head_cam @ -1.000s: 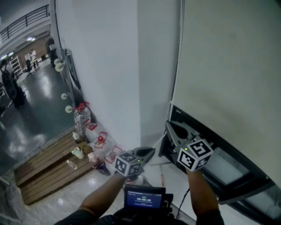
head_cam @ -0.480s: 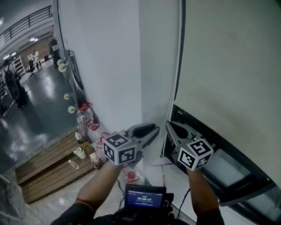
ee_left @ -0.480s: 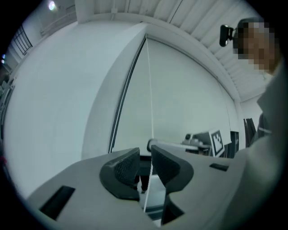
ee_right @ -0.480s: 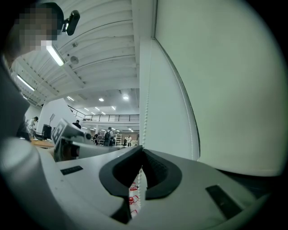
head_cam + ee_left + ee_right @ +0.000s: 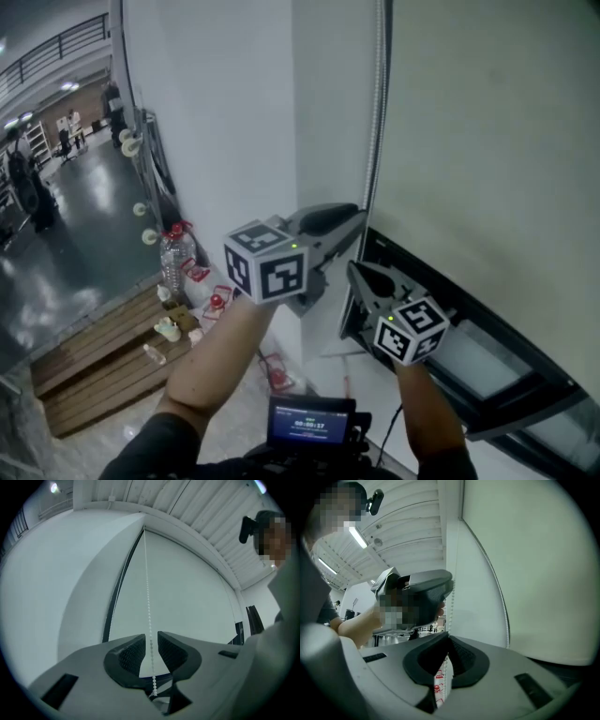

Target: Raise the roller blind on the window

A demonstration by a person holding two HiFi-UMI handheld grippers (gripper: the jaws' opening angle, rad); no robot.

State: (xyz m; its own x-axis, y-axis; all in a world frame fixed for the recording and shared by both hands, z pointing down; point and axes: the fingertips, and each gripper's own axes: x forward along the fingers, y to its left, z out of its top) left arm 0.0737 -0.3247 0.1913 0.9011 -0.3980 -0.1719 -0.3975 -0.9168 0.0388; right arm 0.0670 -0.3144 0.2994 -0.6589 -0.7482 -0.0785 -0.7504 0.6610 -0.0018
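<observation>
Bead chain (image 5: 377, 112) is what matters here: it hangs plumb just beside the left edge of the roller blind (image 5: 487, 141), whose cloth is still well down, with the dark window frame (image 5: 487, 394) showing below its hem. The right gripper (image 5: 354, 270) is pressed together low on the chain, pinching the beads. Higher up the same chain, the left gripper (image 5: 151, 638) has just been opening its jaws. They stand spread, with the chain running straight down between them and touching neither pad, as far as I can see. The left hand looks placed for the next grab, since the chain sits in its gap, long axis vertical across the jaws. I'd judge it need only close and haul.
</observation>
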